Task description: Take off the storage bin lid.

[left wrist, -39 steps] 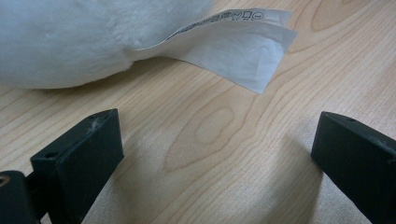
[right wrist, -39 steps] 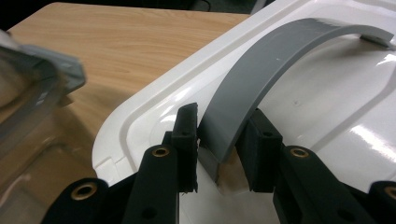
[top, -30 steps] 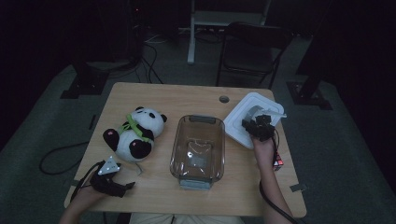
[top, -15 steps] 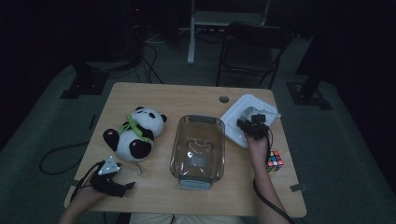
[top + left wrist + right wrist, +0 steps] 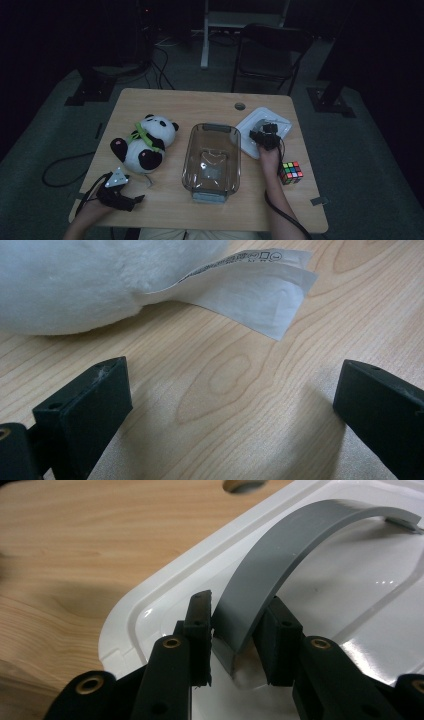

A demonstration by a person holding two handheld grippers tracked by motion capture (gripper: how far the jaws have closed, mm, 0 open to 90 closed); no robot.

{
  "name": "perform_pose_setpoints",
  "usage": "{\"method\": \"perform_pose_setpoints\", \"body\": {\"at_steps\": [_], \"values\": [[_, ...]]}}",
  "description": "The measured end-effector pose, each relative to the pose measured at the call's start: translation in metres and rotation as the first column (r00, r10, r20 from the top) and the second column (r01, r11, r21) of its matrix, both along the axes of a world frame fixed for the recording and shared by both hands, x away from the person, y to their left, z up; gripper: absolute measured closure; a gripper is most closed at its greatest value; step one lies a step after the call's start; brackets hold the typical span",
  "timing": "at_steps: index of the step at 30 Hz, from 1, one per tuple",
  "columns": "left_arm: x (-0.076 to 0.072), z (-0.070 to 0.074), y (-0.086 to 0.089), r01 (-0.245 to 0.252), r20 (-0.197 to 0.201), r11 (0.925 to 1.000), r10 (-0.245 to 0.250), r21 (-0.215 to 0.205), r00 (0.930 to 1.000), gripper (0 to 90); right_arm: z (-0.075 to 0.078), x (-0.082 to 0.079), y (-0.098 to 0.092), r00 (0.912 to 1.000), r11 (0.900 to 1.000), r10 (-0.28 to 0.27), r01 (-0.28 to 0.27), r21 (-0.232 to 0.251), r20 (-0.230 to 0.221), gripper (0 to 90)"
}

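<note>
A white lid (image 5: 281, 125) with an arched grey handle (image 5: 280, 565) lies at the table's back right, beside a clear glass baking dish (image 5: 189, 150). My right gripper (image 5: 263, 137) reaches over the lid's near edge. In the right gripper view that gripper (image 5: 235, 640) is shut on the handle's base, one jaw on each side of the strap, above the lid (image 5: 350, 610). My left gripper (image 5: 122, 192) rests at the front left, just in front of a panda plush (image 5: 142, 142). In the left gripper view this gripper (image 5: 230, 405) is open over bare wood, and the panda's white fur (image 5: 75, 280) and its tag (image 5: 250, 285) lie ahead.
A Rubik's cube (image 5: 291, 172) sits to the right of my right forearm near the table's right edge. A cable hole (image 5: 240, 106) is at the back of the table. A dark chair (image 5: 270, 50) stands behind the table.
My right gripper has sunk and shifted a little left toward the dish, keeping its hold on the lid's handle. The left gripper has stayed put.
</note>
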State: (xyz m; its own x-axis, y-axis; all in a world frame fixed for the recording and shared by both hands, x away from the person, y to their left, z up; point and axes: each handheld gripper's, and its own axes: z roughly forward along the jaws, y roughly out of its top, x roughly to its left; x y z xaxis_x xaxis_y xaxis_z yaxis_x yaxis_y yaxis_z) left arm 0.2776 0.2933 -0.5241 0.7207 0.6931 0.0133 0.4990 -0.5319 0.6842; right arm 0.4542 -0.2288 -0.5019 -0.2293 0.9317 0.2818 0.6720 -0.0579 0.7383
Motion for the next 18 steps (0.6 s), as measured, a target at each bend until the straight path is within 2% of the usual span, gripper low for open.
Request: {"method": "perform_pose_setpoints", "body": {"at_steps": [4,7,11,12,13,14,15,16,18], "values": [[0.0,0.0,0.0,0.0,0.0,1.0,0.0,0.0,1.0,2.7,-0.012,0.002,-0.005,0.9996,1.0,-0.021,0.021,0.006,-0.018,68.8],[0.0,0.0,0.0,0.0,0.0,1.0,0.0,0.0,1.0,2.7,-0.014,0.002,-0.008,0.9994,1.0,-0.025,0.025,0.018,-0.023,67.3],[0.0,0.0,0.0,0.0,0.002,1.0,0.0,0.0,1.0,2.7,-0.01,0.004,-0.005,0.999,1.0,-0.025,0.025,-0.011,-0.036,50.4],[0.0,0.0,0.0,0.0,0.002,1.0,0.0,0.0,1.0,2.7,-0.01,0.004,-0.005,0.999,1.0,-0.025,0.025,-0.011,-0.036,50.4],[0.0,0.0,0.0,-0.004,0.001,1.0,0.004,-0.001,1.0,2.7,-0.005,0.002,-0.002,0.999,0.999,-0.034,0.032,-0.042,-0.029,47.3],[0.0,0.0,0.0,-0.004,0.001,1.0,0.004,-0.001,1.0,2.7,-0.005,0.002,-0.002,0.999,0.999,-0.034,0.032,-0.042,-0.029,47.3],[-0.001,0.0,0.0,-0.005,0.002,1.0,0.005,-0.001,1.0,2.8,0.003,-0.001,0.0,0.9994,0.998,-0.033,0.033,-0.059,-0.003,41.8],[-0.001,0.0,0.0,-0.003,0.001,1.0,0.003,0.0,1.0,2.8,0.007,-0.003,0.001,0.9993,0.997,-0.037,0.037,-0.066,-0.002,40.1],[-0.001,0.0,0.0,-0.001,0.002,1.0,0.001,-0.002,1.0,2.8,0.01,-0.005,0.002,0.9995,0.997,-0.031,0.031,-0.07,0.006,40.1]]}}
